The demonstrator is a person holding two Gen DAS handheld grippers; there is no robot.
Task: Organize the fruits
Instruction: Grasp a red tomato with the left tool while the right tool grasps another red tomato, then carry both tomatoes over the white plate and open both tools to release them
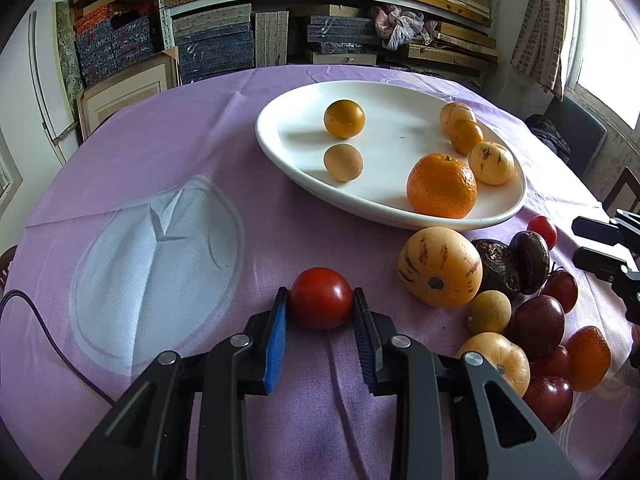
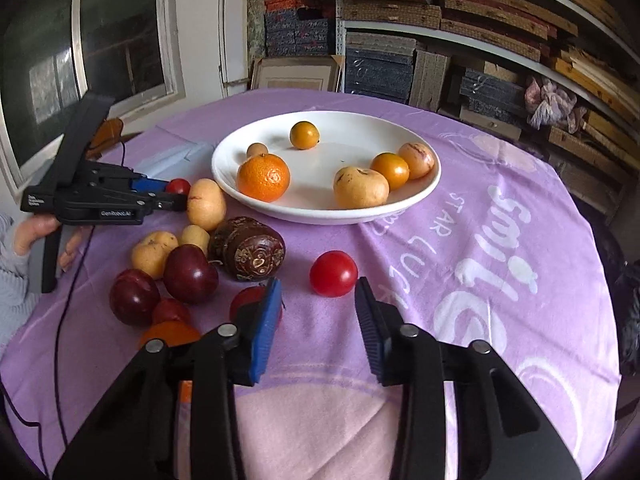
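Observation:
My left gripper is shut on a red tomato that rests on the purple tablecloth; both blue pads press its sides. In the right wrist view the same gripper and tomato show at far left. My right gripper stands open, with a second red tomato just off its tips, near the right finger and not pinched. A white plate holds a mandarin and several small yellow and orange fruits.
A heap of loose fruit lies in front of the plate: a striped yellow melon, dark plums and dark brown fruit. A black cable crosses the cloth. A person's hand holds the left gripper. Shelves of boxes stand behind.

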